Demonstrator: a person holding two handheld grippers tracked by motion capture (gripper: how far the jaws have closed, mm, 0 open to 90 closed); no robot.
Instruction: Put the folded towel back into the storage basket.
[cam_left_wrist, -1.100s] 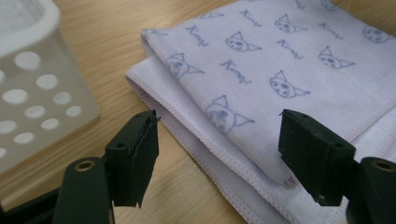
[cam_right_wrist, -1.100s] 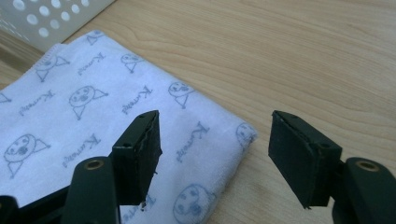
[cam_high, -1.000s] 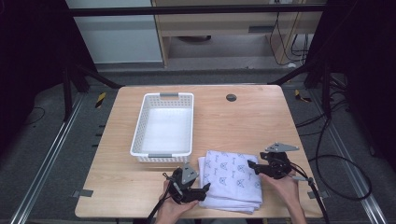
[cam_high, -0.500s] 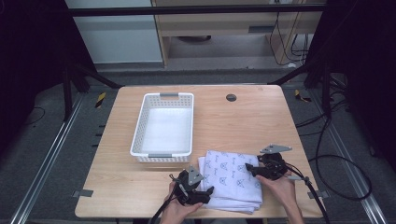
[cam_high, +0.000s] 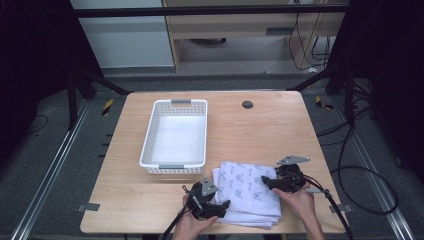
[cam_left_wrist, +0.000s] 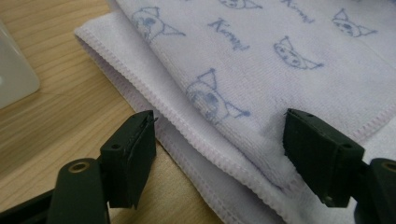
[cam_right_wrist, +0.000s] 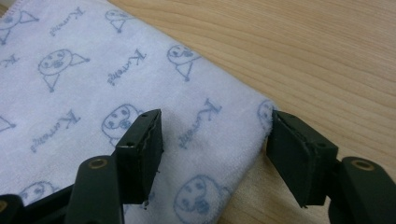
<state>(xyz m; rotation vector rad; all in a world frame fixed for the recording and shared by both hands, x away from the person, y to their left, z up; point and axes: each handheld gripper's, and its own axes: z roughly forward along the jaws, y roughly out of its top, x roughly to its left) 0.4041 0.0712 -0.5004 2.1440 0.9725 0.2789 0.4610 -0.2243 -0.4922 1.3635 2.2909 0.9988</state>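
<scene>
Two grippers at the folded towel, lower right of the table

In the high view the towel (cam_high: 247, 192) (pale, with small blue faces and words printed on it) lies folded in the lower middle of the frame, just below and right of the white basket (cam_high: 175, 135). The left gripper (cam_high: 220, 206) is at its lower left corner, jaws apart, one on the table (cam_left_wrist: 56, 88) and one on the cloth. The right gripper (cam_high: 264, 181) is at its right edge, also open, its jaws astride the cloth's corner without pressing it.
</scene>
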